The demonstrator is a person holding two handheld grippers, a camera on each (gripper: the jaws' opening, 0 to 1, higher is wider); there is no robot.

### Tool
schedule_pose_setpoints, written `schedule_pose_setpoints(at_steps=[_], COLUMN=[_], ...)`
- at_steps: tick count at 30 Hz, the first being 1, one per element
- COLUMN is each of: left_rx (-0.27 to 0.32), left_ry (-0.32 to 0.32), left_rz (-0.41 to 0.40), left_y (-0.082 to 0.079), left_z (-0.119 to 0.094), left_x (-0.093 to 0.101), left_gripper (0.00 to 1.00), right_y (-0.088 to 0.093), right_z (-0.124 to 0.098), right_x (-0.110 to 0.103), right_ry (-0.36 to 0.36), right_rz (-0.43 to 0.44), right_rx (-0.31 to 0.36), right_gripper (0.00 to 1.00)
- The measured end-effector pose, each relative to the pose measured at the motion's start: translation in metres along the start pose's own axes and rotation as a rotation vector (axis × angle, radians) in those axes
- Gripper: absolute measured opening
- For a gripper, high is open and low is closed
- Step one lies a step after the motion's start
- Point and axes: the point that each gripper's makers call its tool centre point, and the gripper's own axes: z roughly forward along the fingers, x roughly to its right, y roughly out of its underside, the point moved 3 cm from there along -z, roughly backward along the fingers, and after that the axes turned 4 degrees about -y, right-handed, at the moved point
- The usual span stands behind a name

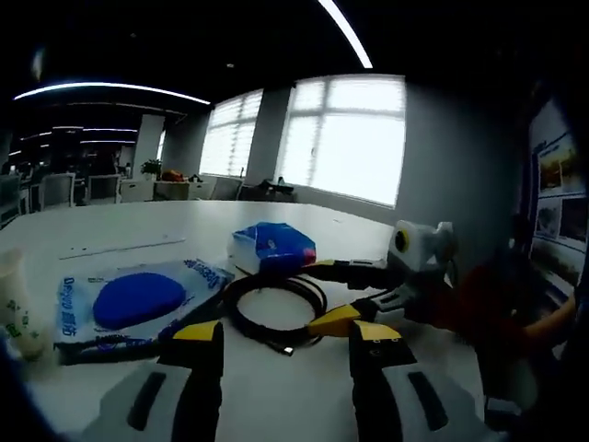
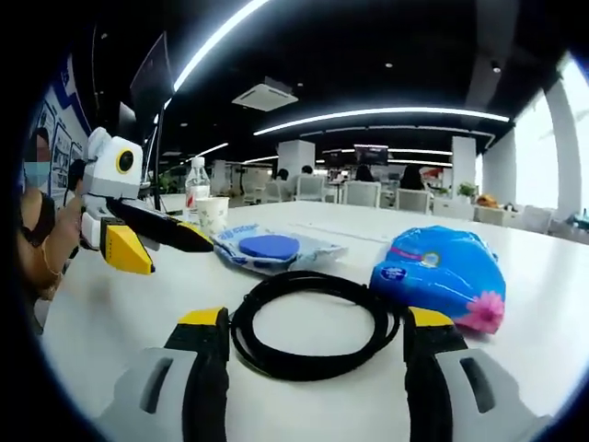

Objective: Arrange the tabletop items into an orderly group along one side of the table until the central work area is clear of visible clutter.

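On the white surface (image 2: 120, 304), places given from the cable coil:
Paper cup (image 1: 17, 308): far left of the coil; light, crushable; take by the wall.
Blue disc packet (image 1: 138, 304): just left of the coil; thin, slippery film; pinch an edge.
Cable coil (image 2: 311, 322): centre; black, light, springy; take across one side of the loop.
Tissue pack (image 2: 442, 272): just right of the coil; soft, light; grip mid-body.
Left tool (image 1: 285, 354): released, short of the coil.
Right tool (image 2: 317, 354): released, straddling the coil.

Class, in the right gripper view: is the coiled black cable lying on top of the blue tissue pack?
No: the cable lies on the table beside the tissue pack.
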Motion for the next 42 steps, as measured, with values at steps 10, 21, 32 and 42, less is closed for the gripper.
schedule_pose_setpoints(at_steps=[10,21,32,42], left_rx=[-0.028,-0.058,-0.073,-0.066], left_ry=[-0.045,-0.046,-0.068,-0.001], left_rz=[-0.055,-0.069,-0.123,-0.093], left_y=[-0.002,0.005,0.012,0.016], left_z=[0.026,0.053,0.065,0.071], left_x=[-0.009,-0.013,-0.020,-0.016], left_gripper=[0.45,0.45,0.45,0.45], right_y=[0.003,0.005,0.010,0.016], right_z=[-0.002,-0.002,0.001,0.005], right_x=[0.001,0.002,0.000,0.001], right_ry=[0.025,0.023,0.003,-0.006], right_rz=[-0.045,-0.031,-0.015,0.017], right_rx=[-0.025,-0.027,-0.038,-0.054], right_gripper=[0.77,0.76,0.76,0.78])
